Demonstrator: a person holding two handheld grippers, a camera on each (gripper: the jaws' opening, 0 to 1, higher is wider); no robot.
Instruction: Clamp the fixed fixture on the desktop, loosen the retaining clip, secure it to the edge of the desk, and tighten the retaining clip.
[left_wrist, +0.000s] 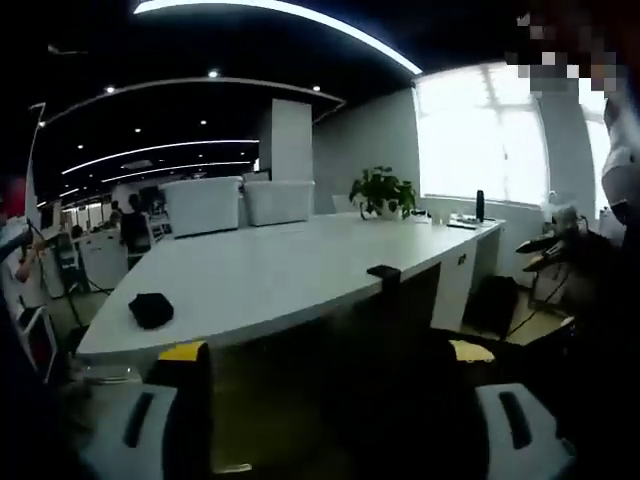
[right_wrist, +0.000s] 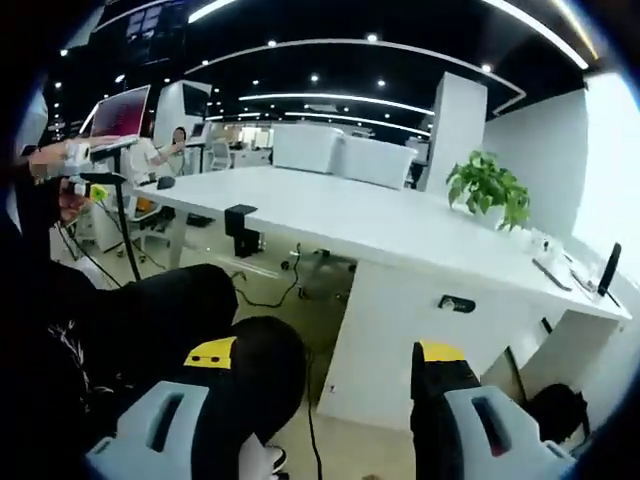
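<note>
- Ahead of your left gripper (left_wrist: 318, 400), the fixture (left_wrist: 384, 272) sits on the desk (left_wrist: 270, 270) edge.
- A pouch (left_wrist: 151, 309) lies left on the desk; a plant (left_wrist: 381, 191) stands behind.

Potted plant (left_wrist: 382, 192), 2 white bins (left_wrist: 240, 203)

Both views face the white desk (left_wrist: 270, 275) (right_wrist: 400, 225) from low, well back.

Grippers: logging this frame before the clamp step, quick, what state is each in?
Left gripper: open, holding nothing.
Right gripper: open, holding nothing.
</note>
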